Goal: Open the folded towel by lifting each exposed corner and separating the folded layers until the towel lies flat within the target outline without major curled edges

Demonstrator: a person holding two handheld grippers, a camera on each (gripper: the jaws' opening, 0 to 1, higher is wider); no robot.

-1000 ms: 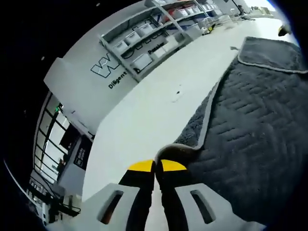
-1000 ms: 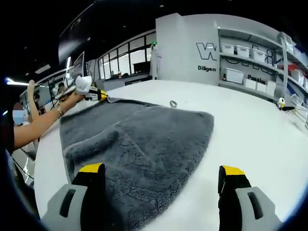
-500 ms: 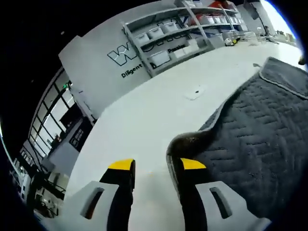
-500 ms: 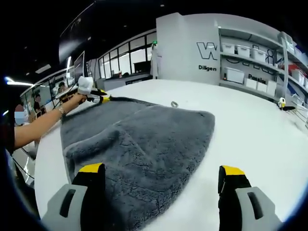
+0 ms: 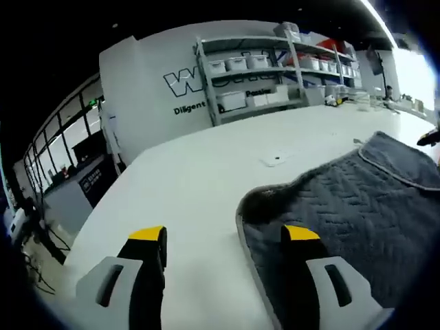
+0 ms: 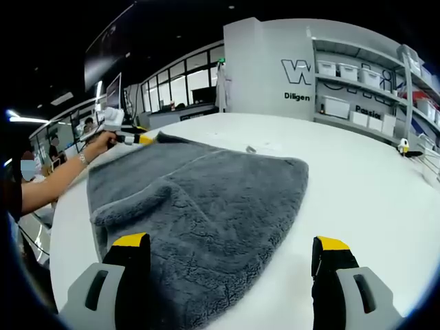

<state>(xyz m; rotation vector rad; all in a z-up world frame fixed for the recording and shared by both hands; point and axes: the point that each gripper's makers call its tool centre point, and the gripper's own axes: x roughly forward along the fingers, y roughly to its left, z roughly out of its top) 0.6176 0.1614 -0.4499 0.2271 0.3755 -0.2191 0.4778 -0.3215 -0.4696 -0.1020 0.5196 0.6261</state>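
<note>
The grey towel (image 6: 206, 206) is spread on the white table (image 6: 357, 185). The left gripper (image 5: 223, 237) and right gripper (image 6: 230, 244) are held wide apart, gripping nothing.

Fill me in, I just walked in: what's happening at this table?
A person is spreading out a grey towel on a white table with two handheld tools. The left tool is open at a towel corner, gripping nothing. The right tool is open at the near edge. One layer remains folded over.
</note>
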